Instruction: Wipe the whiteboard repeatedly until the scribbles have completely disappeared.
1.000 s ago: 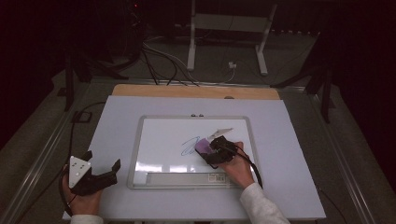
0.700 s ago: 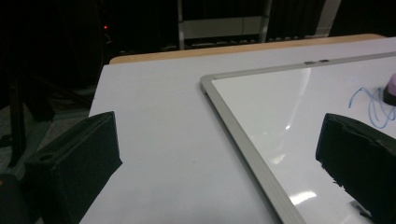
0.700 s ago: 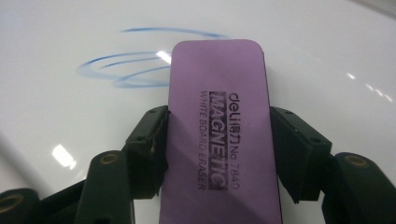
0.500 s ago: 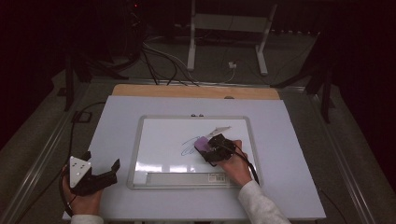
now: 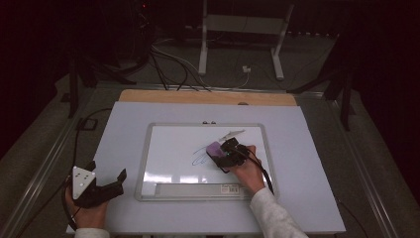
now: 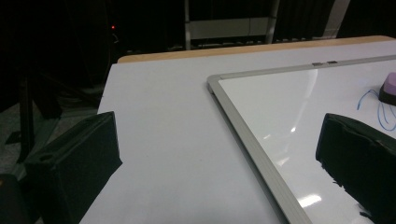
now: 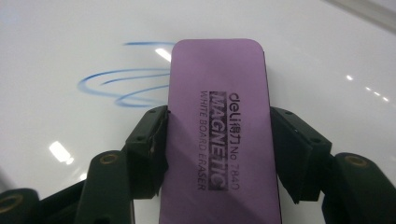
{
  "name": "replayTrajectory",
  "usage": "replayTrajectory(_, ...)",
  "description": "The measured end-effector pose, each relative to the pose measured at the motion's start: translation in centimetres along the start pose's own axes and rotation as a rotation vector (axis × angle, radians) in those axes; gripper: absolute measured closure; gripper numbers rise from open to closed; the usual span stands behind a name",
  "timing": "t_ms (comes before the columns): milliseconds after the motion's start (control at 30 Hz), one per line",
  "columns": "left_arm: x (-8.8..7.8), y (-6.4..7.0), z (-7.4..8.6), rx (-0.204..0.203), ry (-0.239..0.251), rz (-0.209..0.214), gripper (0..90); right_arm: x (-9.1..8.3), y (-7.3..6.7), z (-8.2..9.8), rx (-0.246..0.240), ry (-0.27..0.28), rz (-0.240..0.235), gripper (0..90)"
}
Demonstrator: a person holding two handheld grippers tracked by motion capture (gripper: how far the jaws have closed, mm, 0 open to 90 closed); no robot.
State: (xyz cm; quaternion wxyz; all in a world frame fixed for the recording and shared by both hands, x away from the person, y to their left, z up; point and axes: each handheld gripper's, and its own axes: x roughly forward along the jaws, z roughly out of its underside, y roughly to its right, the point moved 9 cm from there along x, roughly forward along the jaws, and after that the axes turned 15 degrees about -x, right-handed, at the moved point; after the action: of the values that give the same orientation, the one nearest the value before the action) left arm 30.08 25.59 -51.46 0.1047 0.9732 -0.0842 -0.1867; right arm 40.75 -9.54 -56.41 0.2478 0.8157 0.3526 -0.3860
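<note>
Clamping the purple whiteboard eraser (image 7: 219,130) by its long sides, the right hand-held gripper (image 5: 224,152) pressed it flat on the whiteboard (image 5: 168,148) against blue scribbles (image 7: 121,84). The left hand-held gripper (image 5: 106,184) rested wide open and empty on the surface (image 5: 124,124).

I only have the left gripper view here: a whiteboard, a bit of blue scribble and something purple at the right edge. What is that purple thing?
Observer: A purple whiteboard eraser; the right gripper view shows "magnetic white board eraser" printed on it.
Operator: Is anything holding it?
Observer: Yes, the right gripper has its jaws pressed on the eraser's two long sides.
Operator: Where is it relative to the scribble?
Observer: In the high view it sits at the right end of the blue scribble on the whiteboard.
Operator: And my gripper?
Observer: The left gripper is open, left of the board, holding nothing.
</note>
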Motion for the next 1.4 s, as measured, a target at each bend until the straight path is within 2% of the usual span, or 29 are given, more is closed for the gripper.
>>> replayTrajectory(133,0.1,0.0,0.0,-0.003,-0.002,0.000,0.6,0.3,2.3,0.2,0.076,-0.017,0.056,41.2)
replayTrajectory(200,0.1,0.0,0.0,-0.001,-0.002,0.001,0.6,0.4,2.6,0.1,0.102,-0.025,0.069,41.2)
replayTrajectory(233,0.1,0.0,0.1,0.000,-0.004,0.002,0.6,0.5,2.4,-0.1,0.097,-0.024,0.070,41.2)
replayTrajectory(267,0.1,0.0,0.1,0.001,-0.006,0.002,0.6,0.5,1.9,-0.3,0.082,-0.015,0.047,41.2)
replayTrajectory(367,0.2,0.0,0.1,0.000,-0.008,0.001,0.6,0.6,-0.5,-0.9,-0.012,-0.001,-0.035,41.2)
replayTrajectory(433,0.1,0.1,0.1,0.000,-0.006,0.002,0.6,0.6,-1.1,-1.2,-0.041,-0.006,-0.047,41.2)
replayTrajectory(500,0.0,0.1,0.0,0.000,-0.003,0.003,0.6,0.8,-0.8,-1.3,-0.028,-0.005,-0.042,41.2)
replayTrajectory(633,0.1,-0.1,0.1,-0.007,-0.007,0.003,0.6,1.2,1.1,-1.3,0.040,-0.005,0.018,41.2)
replayTrajectory(733,0.2,0.0,0.1,-0.005,-0.008,0.005,0.6,1.4,1.5,-1.4,0.077,-0.006,0.019,40.9)
replayTrajectory(800,0.2,0.1,0.1,-0.002,-0.008,0.006,0.6,1.5,1.2,-1.5,0.061,-0.005,0.021,40.9)
replayTrajectory(900,0.1,0.0,0.1,-0.002,-0.008,0.004,0.6,1.6,0.0,-1.9,0.010,0.002,-0.019,40.9)
replayTrajectory(967,0.1,0.0,0.1,-0.007,-0.008,0.004,0.6,1.6,0.0,-2.0,-0.003,-0.010,-0.014,41.1)
replayTrajectory(1000,0.1,0.0,0.1,-0.007,-0.007,0.003,0.6,1.7,0.3,-2.0,0.002,-0.017,0.000,41.1)
replayTrajectory(1067,0.0,0.0,0.0,-0.009,-0.002,0.004,0.6,1.6,1.7,-1.8,0.022,-0.038,0.098,41.2)
replayTrajectory(1133,0.1,-0.1,0.1,-0.011,-0.003,0.004,0.6,1.7,2.6,-1.6,0.082,-0.049,0.123,41.2)
replayTrajectory(1167,0.1,-0.1,0.1,-0.011,-0.005,0.004,0.6,1.7,2.6,-1.6,0.088,-0.051,0.128,41.2)
replayTrajectory(1200,0.1,-0.1,0.1,-0.008,-0.008,0.005,0.6,1.7,2.4,-1.7,0.074,-0.056,0.143,41.2)
replayTrajectory(1233,0.2,0.0,0.1,-0.007,-0.008,0.005,0.6,1.7,2.0,-1.8,0.053,-0.054,0.132,41.2)
replayTrajectory(1300,0.1,0.0,0.1,-0.003,-0.007,0.005,0.6,1.9,0.5,-2.2,0.030,-0.028,0.035,41.2)
replayTrajectory(1333,0.1,0.0,0.1,-0.006,-0.004,0.005,0.6,1.9,-0.1,-2.4,0.021,-0.021,0.012,41.3)
replayTrajectory(1400,0.0,0.0,0.0,-0.009,-0.002,0.004,0.6,1.9,-0.2,-2.5,0.000,-0.028,0.023,41.3)
